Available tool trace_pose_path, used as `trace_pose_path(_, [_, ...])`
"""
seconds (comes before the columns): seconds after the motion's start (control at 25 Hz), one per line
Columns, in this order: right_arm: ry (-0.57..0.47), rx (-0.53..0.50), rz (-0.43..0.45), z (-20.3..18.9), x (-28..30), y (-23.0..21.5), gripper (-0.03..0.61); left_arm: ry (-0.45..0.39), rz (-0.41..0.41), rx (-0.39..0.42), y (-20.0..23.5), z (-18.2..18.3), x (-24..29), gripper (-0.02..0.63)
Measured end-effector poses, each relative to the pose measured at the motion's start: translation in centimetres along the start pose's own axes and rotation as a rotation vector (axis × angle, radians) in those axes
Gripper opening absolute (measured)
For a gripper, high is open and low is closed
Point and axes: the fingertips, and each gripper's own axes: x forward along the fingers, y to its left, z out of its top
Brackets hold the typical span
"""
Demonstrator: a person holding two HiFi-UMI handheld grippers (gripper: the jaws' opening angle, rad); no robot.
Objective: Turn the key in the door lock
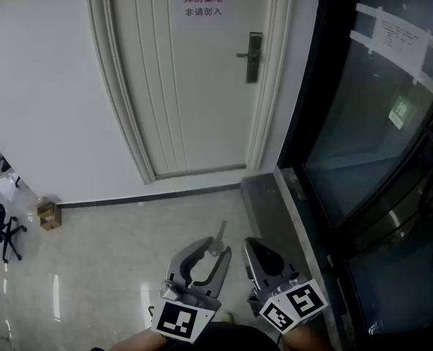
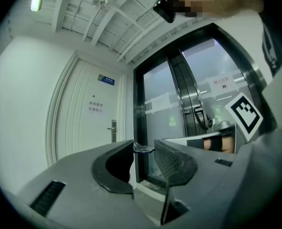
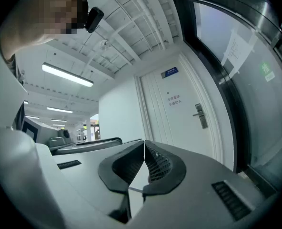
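Left claw pinching slim metal key, right claw clenched empty; carry level to silver door lock, twelve o'clock.

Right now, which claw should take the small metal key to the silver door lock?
Left: the left claw pinches the small metal key; the right claw is shut, empty. The silver door lock lies ahead.
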Motion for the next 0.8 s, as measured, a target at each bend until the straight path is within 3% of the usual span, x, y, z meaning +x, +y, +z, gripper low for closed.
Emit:
trace_pose_path(0.4, [-0.001,0.031,-0.016,-0.1,-1.4,-3.7,0.015,0.009,-0.011,-0.007,-2.2,-0.6,2.9,0.130])
trace_pose_path(0.8, [0.009,0.040,-0.058,-0.5,0.5,-7.3,0.015,0.005,-0.042,-0.020,-0.9,-1.0,7.1,0.130])
